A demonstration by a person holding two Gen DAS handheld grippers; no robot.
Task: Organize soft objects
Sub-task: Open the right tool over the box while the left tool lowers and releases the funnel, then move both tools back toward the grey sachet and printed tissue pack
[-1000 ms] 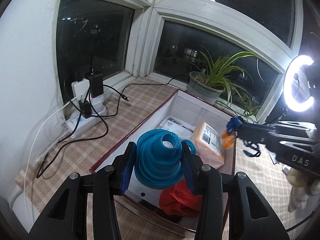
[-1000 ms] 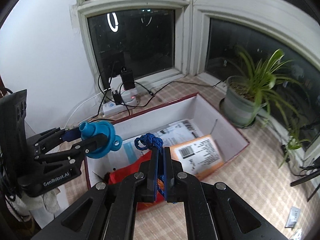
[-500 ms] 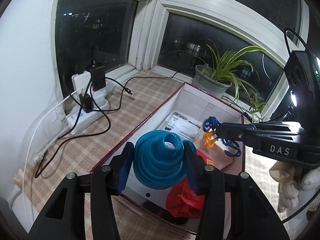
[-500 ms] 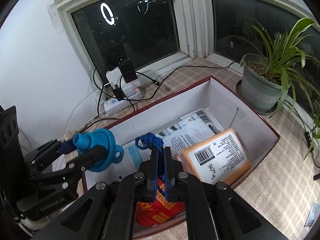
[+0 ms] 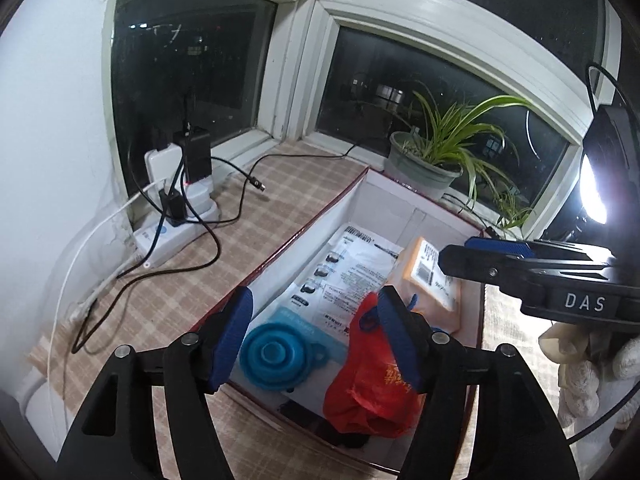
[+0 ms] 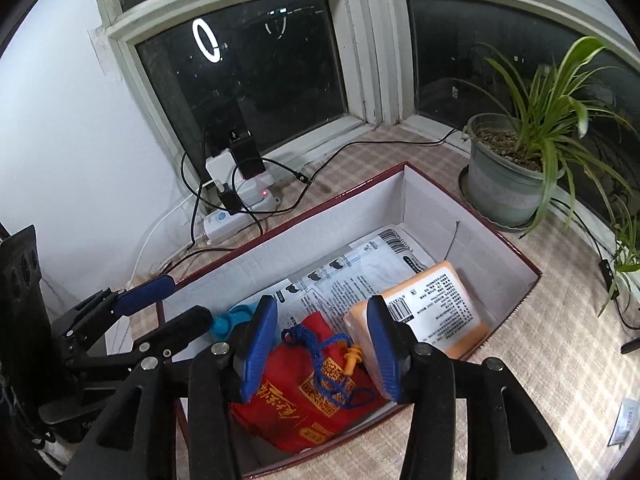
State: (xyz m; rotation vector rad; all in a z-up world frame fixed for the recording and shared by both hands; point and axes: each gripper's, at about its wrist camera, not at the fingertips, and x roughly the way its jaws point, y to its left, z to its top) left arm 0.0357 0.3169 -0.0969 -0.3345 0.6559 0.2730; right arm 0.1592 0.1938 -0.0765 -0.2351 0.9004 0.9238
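Both grippers hang over the box [image 6: 472,216] with jaws spread wide and nothing between them: the left gripper [image 5: 316,336] above the near end, the right gripper [image 6: 320,344] beside it. I read that as both having let go, since the soft things lie loose inside. Within the box I see the blue funnel [image 5: 280,354] resting on a white printed packet [image 6: 352,272], the red pouch [image 6: 316,396] with its blue cord [image 6: 320,360] on top, and the orange package [image 6: 436,308] leaning toward the right wall. Outside, on the desk [image 6: 540,360], stand a potted plant [image 6: 516,160] and a power strip [image 5: 172,232].
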